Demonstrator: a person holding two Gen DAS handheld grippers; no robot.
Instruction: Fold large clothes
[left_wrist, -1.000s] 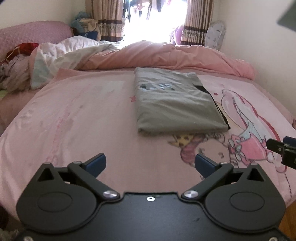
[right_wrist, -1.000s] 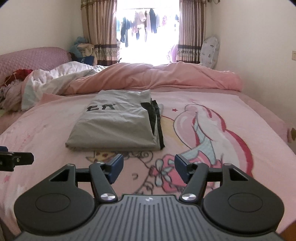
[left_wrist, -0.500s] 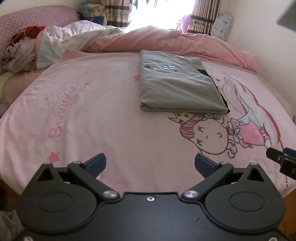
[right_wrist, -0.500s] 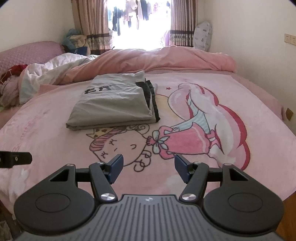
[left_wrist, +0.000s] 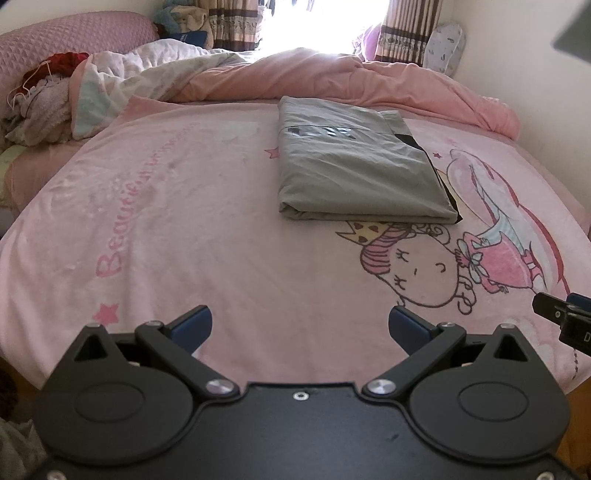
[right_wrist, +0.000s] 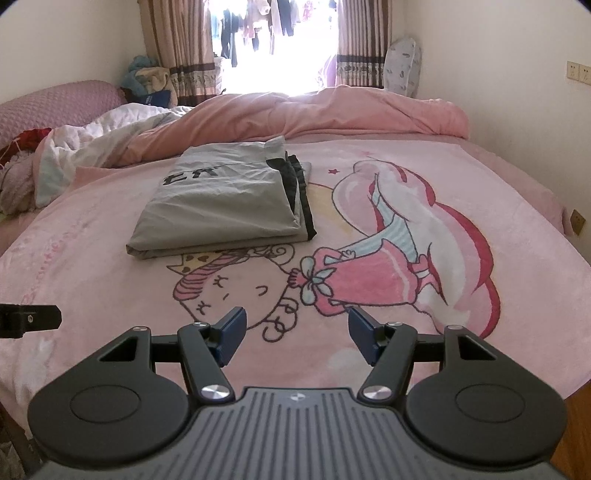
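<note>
Clearly, the grey garment (left_wrist: 354, 162) is already folded into a flat rectangle and lies on the pink blanket (left_wrist: 184, 229) in the middle of the bed, well apart from both grippers; a black layer (right_wrist: 301, 199) shows along its right edge, and dark printed letters (right_wrist: 190, 177) are visible near its far end. The left gripper (left_wrist: 300, 325) hangs over the near part of the blanket with its jaws wide apart and nothing between them; the right gripper (right_wrist: 295, 332) is the same, jaws spread and empty, above the cartoon print (right_wrist: 332, 273). The crumpled pink duvet (right_wrist: 314, 114) lies behind the garment, close to its far edge but whether it touches cannot be told. The cloth looks thin, soft and light; it will probably bend and sag as soon as one edge is lifted, and the stacked layers may slide over each other and open the fold. If one more fold or a move is wanted, the best places to take hold seem to be the two near corners, one for each gripper, where the thick folded edge gives the pads several layers to pinch together; a grip on the top layer only would likely peel it away from the rest; the task seems almost finished, judging from the neat shape.
</note>
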